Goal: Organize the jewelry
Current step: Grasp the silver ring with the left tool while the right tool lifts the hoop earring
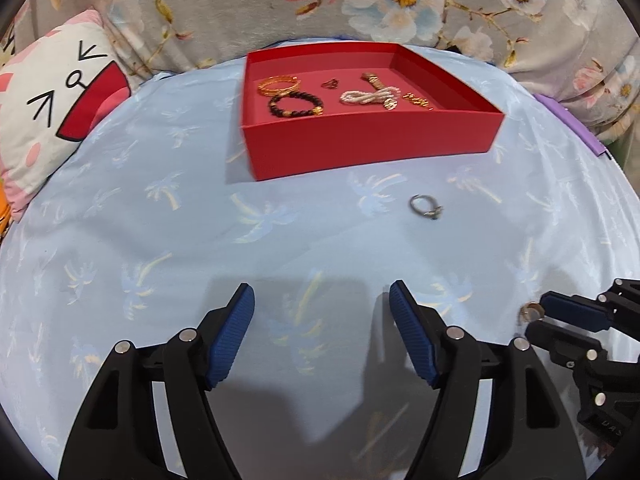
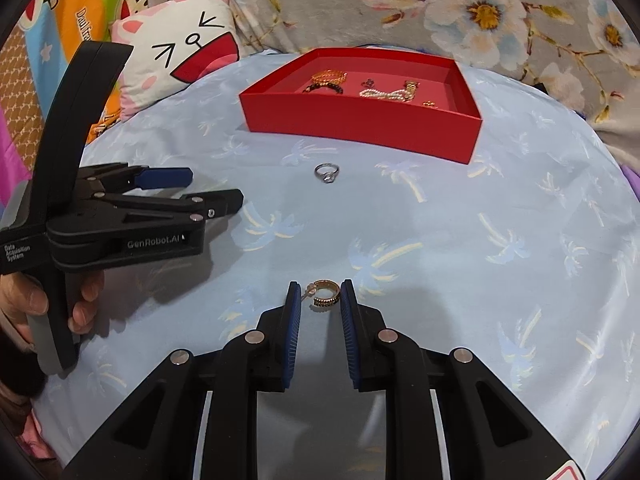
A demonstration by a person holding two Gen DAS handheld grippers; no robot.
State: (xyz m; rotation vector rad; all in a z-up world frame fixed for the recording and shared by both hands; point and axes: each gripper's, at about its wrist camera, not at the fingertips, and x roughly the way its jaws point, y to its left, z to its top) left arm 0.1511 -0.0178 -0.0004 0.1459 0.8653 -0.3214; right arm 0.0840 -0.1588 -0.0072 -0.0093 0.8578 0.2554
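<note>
A red box on the blue cloth holds a gold bangle, a dark bead bracelet, a pearl strand and small pieces. A silver ring lies on the cloth in front of the box. A gold hoop earring lies between my right gripper's fingertips; the pads stand narrowly apart around it, the right pad close to it. My left gripper is wide open and empty above the cloth, also seen from the side in the right wrist view.
A cat-face pillow lies at the table's far left edge. Floral fabric hangs behind the table. A purple item sits at the right edge. My hand holds the left gripper's handle.
</note>
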